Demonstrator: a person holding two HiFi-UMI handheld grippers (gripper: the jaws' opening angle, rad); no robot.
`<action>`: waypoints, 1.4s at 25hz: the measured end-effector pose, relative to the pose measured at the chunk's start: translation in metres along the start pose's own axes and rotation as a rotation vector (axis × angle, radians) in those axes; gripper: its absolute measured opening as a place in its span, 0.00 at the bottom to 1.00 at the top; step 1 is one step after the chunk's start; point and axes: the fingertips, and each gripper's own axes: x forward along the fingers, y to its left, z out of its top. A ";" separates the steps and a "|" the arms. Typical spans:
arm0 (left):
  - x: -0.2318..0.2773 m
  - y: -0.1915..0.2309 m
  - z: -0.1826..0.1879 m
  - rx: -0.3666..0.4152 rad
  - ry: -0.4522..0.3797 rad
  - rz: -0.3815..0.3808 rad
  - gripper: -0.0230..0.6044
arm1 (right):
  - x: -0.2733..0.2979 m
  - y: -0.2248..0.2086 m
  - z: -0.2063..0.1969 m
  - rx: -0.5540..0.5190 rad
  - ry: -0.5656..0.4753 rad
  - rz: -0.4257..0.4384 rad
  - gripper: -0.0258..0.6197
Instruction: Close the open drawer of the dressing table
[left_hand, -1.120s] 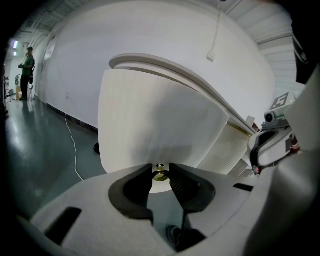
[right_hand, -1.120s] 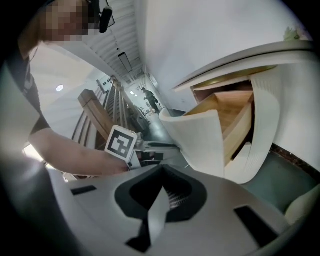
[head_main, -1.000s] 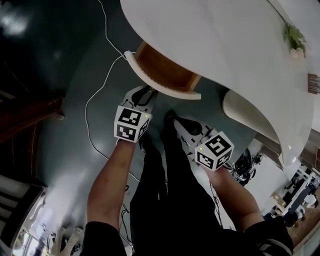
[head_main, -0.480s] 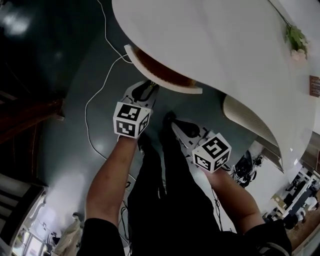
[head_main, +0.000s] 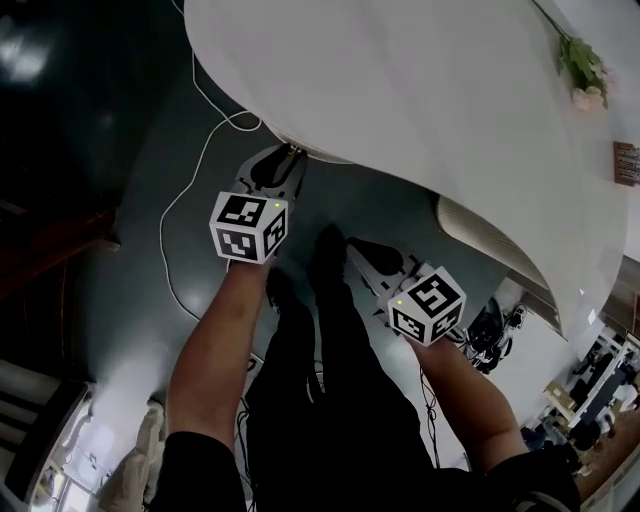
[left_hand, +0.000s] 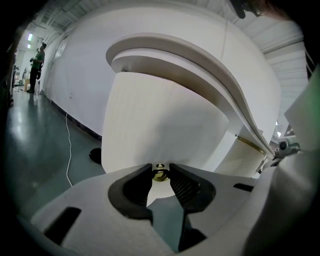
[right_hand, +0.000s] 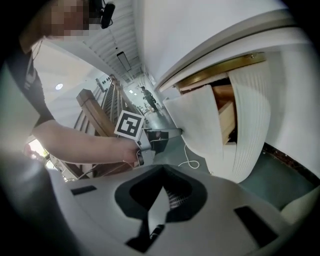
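Observation:
The white dressing table (head_main: 420, 90) fills the top of the head view. Its drawer (left_hand: 160, 120) is pushed in, so only a thin strip of the curved white front (head_main: 300, 150) shows under the tabletop. My left gripper (head_main: 290, 153) reaches up to that front. In the left gripper view its jaws (left_hand: 160, 173) are shut on the small brass knob (left_hand: 160, 174) of the drawer. The right gripper view shows that left gripper (right_hand: 172, 133) against the drawer front (right_hand: 197, 125). My right gripper (head_main: 352, 245) hangs lower over the floor, clear of the table, shut (right_hand: 162, 171) on nothing.
A ribbed white side unit (head_main: 490, 235) stands right of the drawer, with wood showing behind its front (right_hand: 226, 117). A white cable (head_main: 185, 200) loops over the dark floor. Flowers (head_main: 582, 70) lie on the tabletop. Black trousers (head_main: 330, 380) are below me; a wooden railing (right_hand: 97, 112) stands behind.
The drawer has slid in under the tabletop, and its wooden inside no longer shows. My left gripper went up the picture with it, on the knob. The right gripper barely shifted.

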 end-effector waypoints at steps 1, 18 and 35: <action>0.003 0.000 0.002 -0.001 -0.012 -0.002 0.23 | -0.001 -0.003 -0.001 0.003 0.001 -0.006 0.05; 0.046 0.000 0.030 0.103 -0.068 -0.033 0.23 | -0.002 -0.009 -0.020 0.022 0.002 -0.040 0.05; 0.054 -0.002 0.035 0.176 -0.031 -0.036 0.23 | -0.019 0.001 -0.029 0.029 0.022 -0.066 0.05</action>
